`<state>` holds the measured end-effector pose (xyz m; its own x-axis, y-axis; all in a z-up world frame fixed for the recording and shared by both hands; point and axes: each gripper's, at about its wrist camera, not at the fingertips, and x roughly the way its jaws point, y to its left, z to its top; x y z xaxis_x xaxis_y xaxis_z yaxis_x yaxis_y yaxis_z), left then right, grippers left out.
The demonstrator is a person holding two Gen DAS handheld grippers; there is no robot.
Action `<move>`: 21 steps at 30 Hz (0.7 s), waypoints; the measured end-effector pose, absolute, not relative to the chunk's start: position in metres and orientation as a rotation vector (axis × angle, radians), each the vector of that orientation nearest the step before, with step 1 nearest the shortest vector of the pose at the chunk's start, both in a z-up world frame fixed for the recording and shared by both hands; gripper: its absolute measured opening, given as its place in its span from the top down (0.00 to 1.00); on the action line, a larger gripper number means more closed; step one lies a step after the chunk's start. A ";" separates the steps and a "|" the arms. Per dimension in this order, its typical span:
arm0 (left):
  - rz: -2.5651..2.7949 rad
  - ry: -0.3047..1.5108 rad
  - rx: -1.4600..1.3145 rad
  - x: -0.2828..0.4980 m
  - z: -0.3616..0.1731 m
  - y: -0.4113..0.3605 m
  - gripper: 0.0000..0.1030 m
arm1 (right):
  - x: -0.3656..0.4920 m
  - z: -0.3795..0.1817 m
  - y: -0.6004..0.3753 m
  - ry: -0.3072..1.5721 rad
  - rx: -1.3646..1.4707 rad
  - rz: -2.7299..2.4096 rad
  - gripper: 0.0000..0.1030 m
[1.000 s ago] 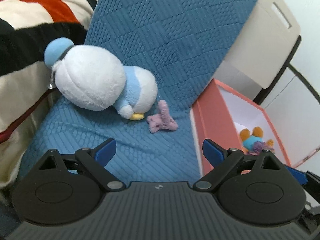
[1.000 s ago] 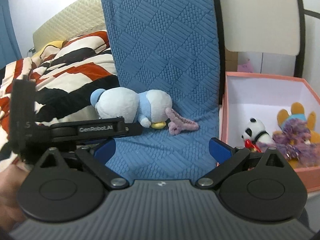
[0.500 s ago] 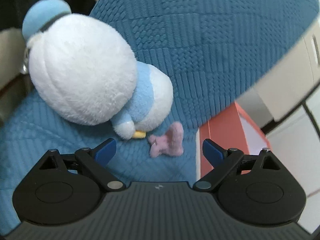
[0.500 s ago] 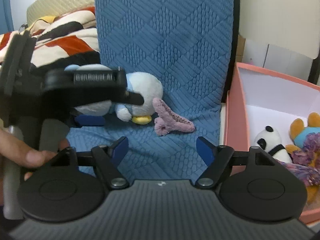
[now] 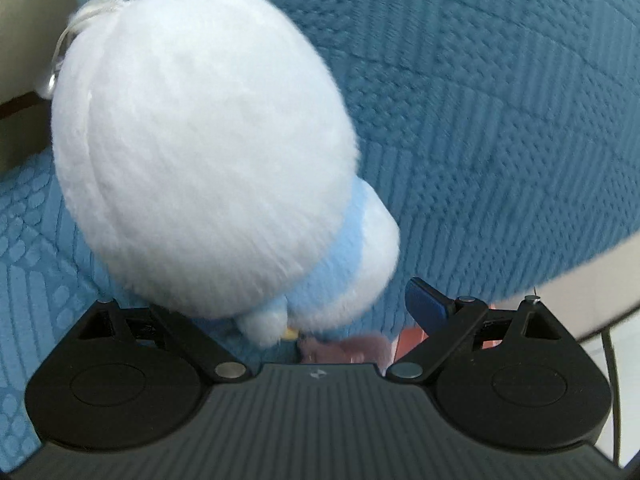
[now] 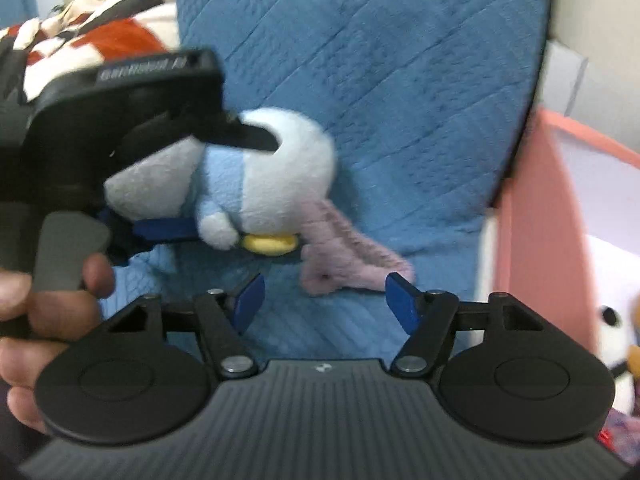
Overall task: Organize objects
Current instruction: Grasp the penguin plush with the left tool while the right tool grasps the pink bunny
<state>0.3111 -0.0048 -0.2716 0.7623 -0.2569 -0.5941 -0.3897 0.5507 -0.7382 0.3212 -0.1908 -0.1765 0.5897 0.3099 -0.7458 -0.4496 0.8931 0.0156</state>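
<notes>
A white and light-blue plush penguin [image 5: 200, 140] lies on the blue quilted chair seat [image 5: 500, 120] and fills the left wrist view. My left gripper [image 5: 316, 308] is open, with the plush's body between its jaws. The right wrist view shows this gripper [image 6: 228, 184] straddling the penguin [image 6: 288, 168], one finger above and one below. A small pink plush toy [image 6: 348, 264] lies next to the penguin's yellow feet. My right gripper [image 6: 326, 302] hovers just short of it. Its jaws are closing, and the pads touch nothing.
A pink box [image 6: 532, 240] stands right of the chair, holding a panda toy [image 6: 612, 320] and other plush toys. A striped red, black and white blanket [image 6: 100, 32] lies at the left. A person's hand [image 6: 52, 320] holds the left gripper's handle. The chair back [image 6: 400, 80] rises behind.
Both grippers dropped and moved in. The left rolled and closed in around the penguin, which now fills its view. The right neared the pink toy and its jaws narrowed.
</notes>
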 end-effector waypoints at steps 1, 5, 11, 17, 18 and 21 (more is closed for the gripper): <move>0.099 0.725 -1.030 0.313 -0.275 -0.004 0.07 | 0.323 -0.179 -0.186 0.831 -0.203 0.432 0.37; 0.135 0.720 -1.070 0.320 -0.285 -0.002 0.07 | 0.331 -0.182 -0.178 0.844 -0.200 0.420 0.40; 0.141 0.702 -1.092 0.332 -0.292 -0.005 0.07 | 0.349 -0.193 -0.170 0.871 -0.237 0.392 0.38; 0.127 0.705 -1.120 0.339 -0.294 -0.005 0.08 | 0.356 -0.196 -0.168 0.863 -0.251 0.354 0.45; 0.126 0.702 -1.123 0.339 -0.294 -0.005 0.09 | 0.356 -0.195 -0.168 0.858 -0.252 0.357 0.48; 0.111 0.691 -1.129 0.339 -0.294 -0.005 0.16 | 0.354 -0.192 -0.169 0.850 -0.259 0.357 0.48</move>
